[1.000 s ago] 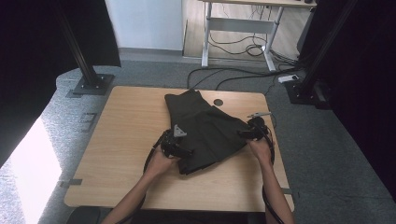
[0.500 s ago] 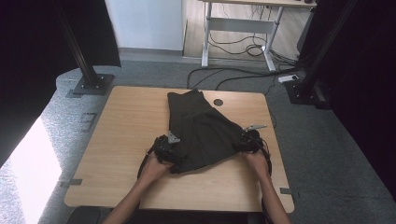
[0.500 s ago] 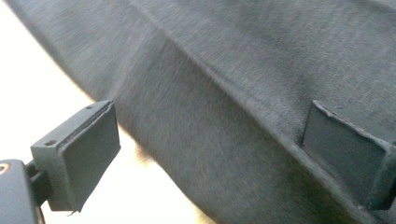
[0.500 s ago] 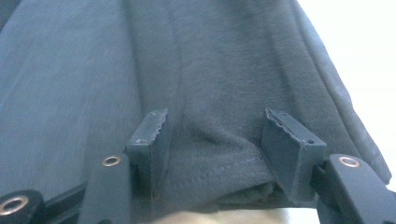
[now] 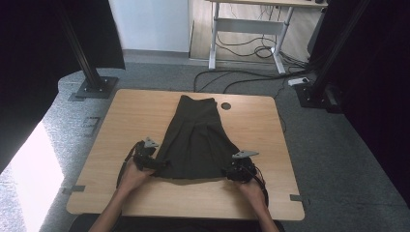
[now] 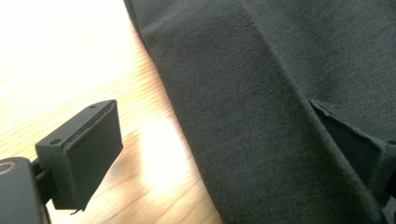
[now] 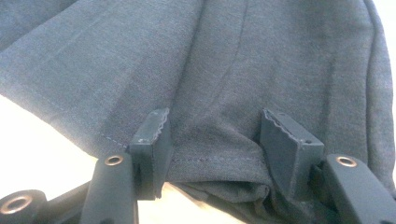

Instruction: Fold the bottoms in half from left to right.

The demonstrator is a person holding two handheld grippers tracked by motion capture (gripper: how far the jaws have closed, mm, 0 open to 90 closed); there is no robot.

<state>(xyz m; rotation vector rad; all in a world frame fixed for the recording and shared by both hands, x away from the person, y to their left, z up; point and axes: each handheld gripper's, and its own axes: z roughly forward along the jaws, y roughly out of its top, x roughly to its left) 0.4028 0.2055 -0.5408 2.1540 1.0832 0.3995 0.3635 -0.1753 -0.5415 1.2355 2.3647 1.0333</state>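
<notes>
Dark skirt [image 5: 197,140] lies flat mid-table, narrow waist end toward the far edge near the round cable hole [image 5: 226,106], wide hem toward me at the near side. From where I sit it looks spread and fairly smooth, w/ a few soft pleat lines down the middle; no fold made yet, so I judge the laying-out part about done and the folding, if that's the job, all left. Left gripper [image 5: 153,163] sits at the hem's left corner; in the left gripper view its 2 jaws stand wide apart, 1 over bare wood, the other on or just over the cloth edge [image 6: 261,116], nothing pinched. Right gripper [image 5: 233,171] is at the hem's right corner; in the right gripper view its jaws are also parted, straddling a small bunched bit of hem [image 7: 215,158], pads beside the fabric but not closed on it as far as I can tell. Both my hands rest low near the table's [image 5: 121,116] front edge. Beyond: grey carpet, black stand feet, cables, a desk frame at back.
</notes>
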